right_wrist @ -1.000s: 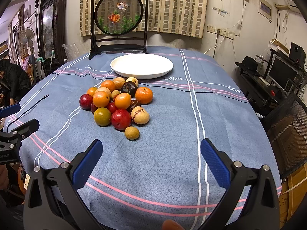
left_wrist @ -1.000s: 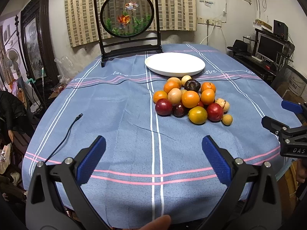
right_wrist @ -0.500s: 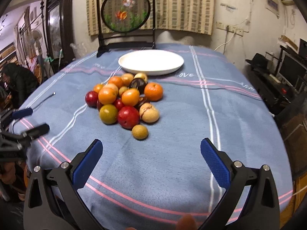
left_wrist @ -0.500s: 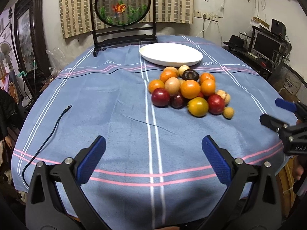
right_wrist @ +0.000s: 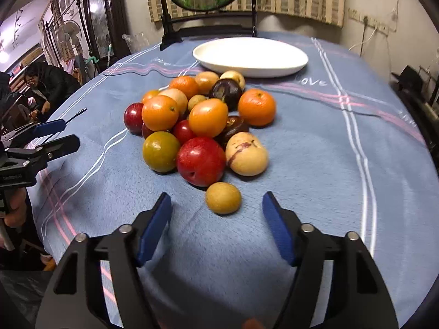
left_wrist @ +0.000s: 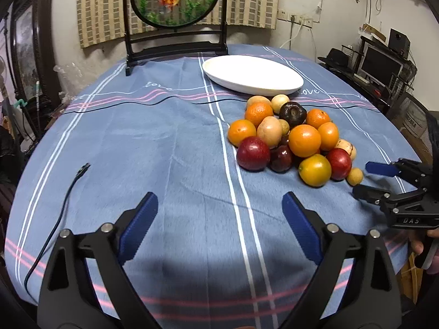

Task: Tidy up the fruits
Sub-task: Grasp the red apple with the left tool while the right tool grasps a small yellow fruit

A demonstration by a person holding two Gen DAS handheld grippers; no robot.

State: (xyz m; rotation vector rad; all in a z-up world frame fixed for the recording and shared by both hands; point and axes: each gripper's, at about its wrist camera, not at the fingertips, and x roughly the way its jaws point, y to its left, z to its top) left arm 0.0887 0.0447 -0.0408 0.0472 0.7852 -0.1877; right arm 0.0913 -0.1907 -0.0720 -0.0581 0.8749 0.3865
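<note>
A pile of fruit lies on the blue striped tablecloth: oranges, red plums, dark and pale fruits. Behind it stands an empty white plate. My left gripper hovers over bare cloth to the near left of the pile, its jaws closing with nothing between them. My right gripper sits at the pile's near edge, its jaws also closing. A small yellow-brown fruit lies just ahead between its fingertips, untouched. Each view shows the other gripper from the side: the right gripper and the left gripper.
A round fish-picture screen on a black stand stands at the table's far edge. A thin black cable trails over the left side of the cloth. A seated person is off to the left, and a desk with a monitor off to the right.
Both grippers have come forward and lower towards the fruit pile. Their jaws have narrowed, the right one much more. The small yellow-brown fruit now sits just ahead of the right fingertips.
</note>
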